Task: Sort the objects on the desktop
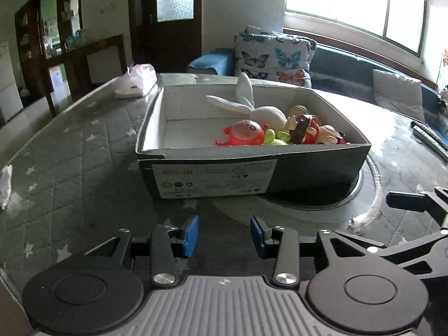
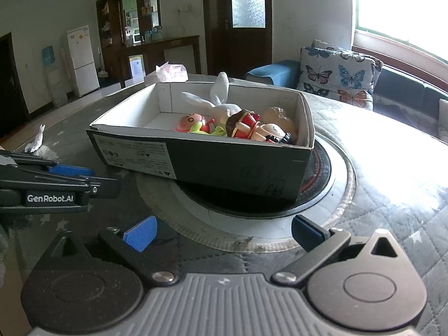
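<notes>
A dark cardboard box [image 1: 212, 176] [image 2: 224, 162] with a white inside stands on the table. It holds several toys: a white rabbit plush [image 1: 260, 109] [image 2: 221, 106], a red round figure [image 1: 246, 134] [image 2: 187, 121], a green toy [image 1: 275, 137] [image 2: 208, 130] and a brown-haired doll in red [image 1: 308, 128] [image 2: 246, 124]. My left gripper [image 1: 224, 235] is open and empty, just in front of the box. My right gripper [image 2: 224, 233] is open and empty, also in front of the box. Each gripper shows at the edge of the other's view.
The box rests partly on a round hob [image 2: 322, 179] set in the quilted table cover [image 1: 84, 168]. A pink tissue pack [image 1: 137, 81] [image 2: 170, 72] lies behind the box. Crumpled paper [image 2: 36, 140] [image 1: 5, 184] lies at the left. Remote controls [image 1: 428, 134] lie at the right.
</notes>
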